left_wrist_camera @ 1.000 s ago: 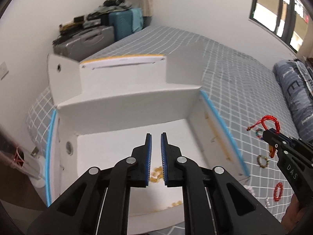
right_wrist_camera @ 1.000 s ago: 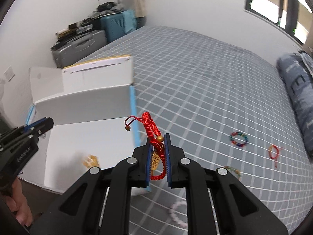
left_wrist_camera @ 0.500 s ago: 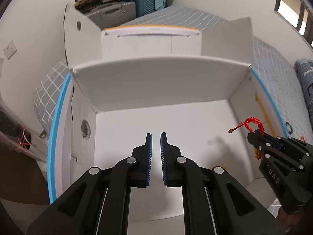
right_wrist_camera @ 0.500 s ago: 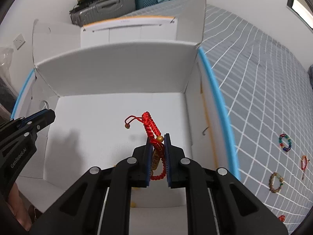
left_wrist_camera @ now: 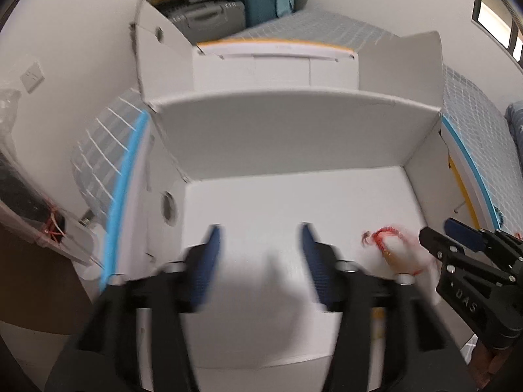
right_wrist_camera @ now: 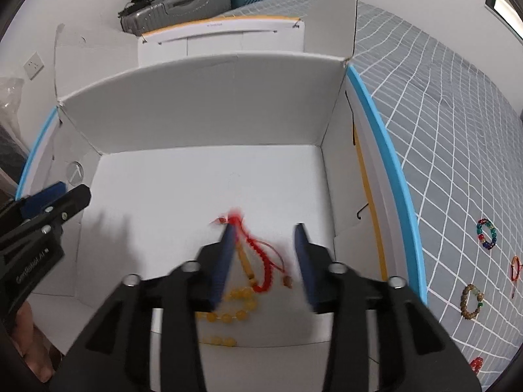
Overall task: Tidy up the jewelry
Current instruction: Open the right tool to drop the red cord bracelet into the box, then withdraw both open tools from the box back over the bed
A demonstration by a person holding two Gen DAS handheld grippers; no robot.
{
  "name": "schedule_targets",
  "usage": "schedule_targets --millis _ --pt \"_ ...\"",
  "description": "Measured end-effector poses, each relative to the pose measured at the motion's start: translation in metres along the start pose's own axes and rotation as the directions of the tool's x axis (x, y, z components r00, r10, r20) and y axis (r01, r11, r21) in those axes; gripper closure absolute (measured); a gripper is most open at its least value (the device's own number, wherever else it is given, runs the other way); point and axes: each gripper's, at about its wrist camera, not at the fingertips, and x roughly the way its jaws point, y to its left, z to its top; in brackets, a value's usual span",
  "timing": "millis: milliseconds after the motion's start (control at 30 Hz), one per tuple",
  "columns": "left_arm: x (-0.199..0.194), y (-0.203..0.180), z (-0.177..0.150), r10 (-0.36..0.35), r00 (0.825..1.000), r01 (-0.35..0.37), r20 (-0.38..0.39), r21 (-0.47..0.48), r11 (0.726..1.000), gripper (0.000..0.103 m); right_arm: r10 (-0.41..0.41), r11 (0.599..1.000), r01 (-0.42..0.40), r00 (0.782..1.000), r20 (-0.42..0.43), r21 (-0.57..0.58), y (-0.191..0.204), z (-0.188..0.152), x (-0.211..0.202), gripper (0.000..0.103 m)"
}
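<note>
Two grippers hang over the open white cardboard box [left_wrist_camera: 294, 130]. Left wrist view: left gripper [left_wrist_camera: 258, 251] jaws are opening, nothing visible between them; the red cord bracelet [left_wrist_camera: 387, 240] lies blurred by the right gripper [left_wrist_camera: 457, 238].

Right wrist view: right gripper [right_wrist_camera: 264, 254] jaws are opening, freeing the bracelet [right_wrist_camera: 258, 254], which hangs against the left pad over the yellow beads [right_wrist_camera: 235, 303] on the box floor. Three bracelets [right_wrist_camera: 487, 233] remain on the bedspread [right_wrist_camera: 441, 114].

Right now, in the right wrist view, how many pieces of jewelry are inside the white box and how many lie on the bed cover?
Inside the white box: 2, a red cord bracelet and yellow beads.
On the bed cover: 4, multicolour beads, brown beads, a red cord loop, a red piece.
Total: 6
</note>
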Motion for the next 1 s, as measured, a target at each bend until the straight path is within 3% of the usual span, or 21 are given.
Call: schedule_targets --millis 233,433,633,1000 --pt "-0.019 0.012 0.001 -0.002 0.999 0.003 0.039 -0.036 0.999 0.033 -0.004 1.0 0.004 0.999 0.038 -0.009 0.006 0.0 -0.013 0.032" --pt "-0.032 0.017 0.003 -0.01 0.997 0.015 0.07 -0.061 0.998 0.021 -0.007 1.0 0.006 0.995 0.099 0.01 0.006 -0.001 -0.036 0.017" --pt "-0.045 0.017 0.006 -0.031 0.994 0.038 0.109 -0.068 0.997 0.011 -0.02 0.999 0.012 0.984 0.178 0.045 -0.004 -0.003 -0.069 0.008" --pt "-0.084 -0.026 0.004 -0.101 0.981 0.103 0.165 -0.001 0.995 0.006 -0.156 0.981 0.118 0.953 0.259 0.153 -0.067 -0.017 -0.126 0.008"
